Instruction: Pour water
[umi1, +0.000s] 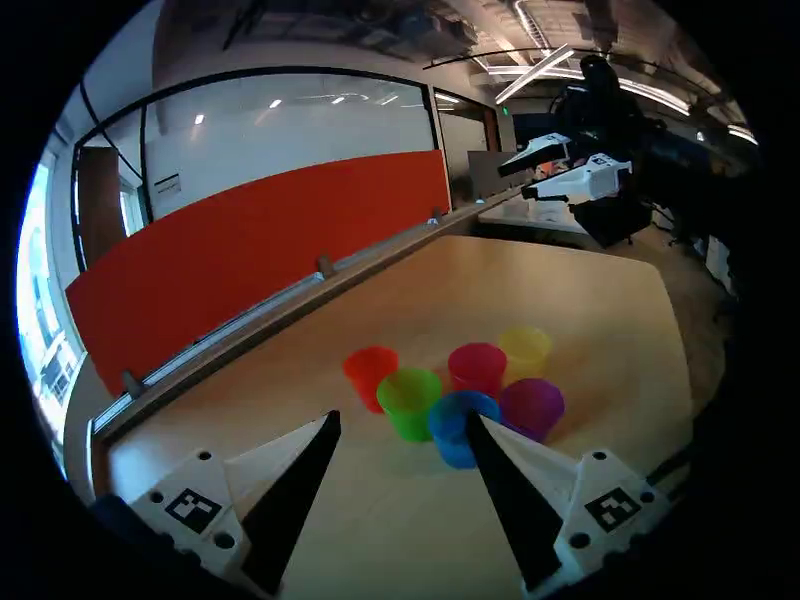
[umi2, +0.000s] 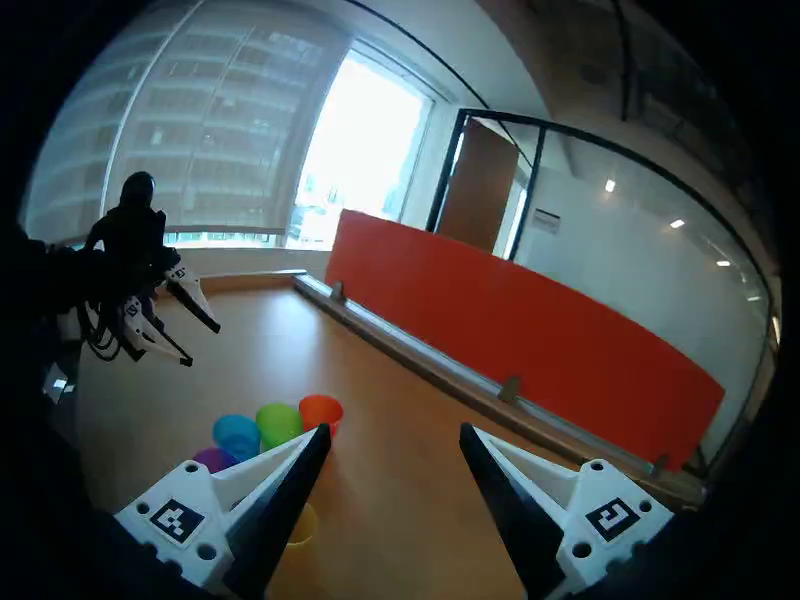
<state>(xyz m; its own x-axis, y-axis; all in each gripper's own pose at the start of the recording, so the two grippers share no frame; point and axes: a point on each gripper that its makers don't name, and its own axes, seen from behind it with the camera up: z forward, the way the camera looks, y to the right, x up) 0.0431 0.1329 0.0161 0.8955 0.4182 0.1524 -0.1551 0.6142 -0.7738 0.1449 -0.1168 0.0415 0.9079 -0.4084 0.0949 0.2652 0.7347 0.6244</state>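
Observation:
Several coloured plastic cups stand clustered on the wooden table (umi1: 600, 290): orange (umi1: 370, 372), green (umi1: 410, 402), blue (umi1: 455, 428), pink (umi1: 477, 366), yellow (umi1: 525, 350) and purple (umi1: 532, 405). My left gripper (umi1: 401, 417) hovers open just before them, nothing between its fingers. Far across the table my right gripper (umi1: 512, 182) hangs in the air, open. In the right gripper view my right gripper (umi2: 393, 428) is open and empty above the table (umi2: 400, 500), with the blue cup (umi2: 236, 435), green cup (umi2: 278, 422) and orange cup (umi2: 321, 410) down to its left. The left gripper (umi2: 204, 346) shows beyond, open.
An orange partition (umi1: 260, 250) with a metal rail (umi1: 300, 300) runs along one table edge. A person's dark sleeve (umi2: 60, 280) holds the left gripper. Dark office equipment (umi1: 690, 170) stands past the far table end. Bright windows (umi2: 350, 150) lie behind.

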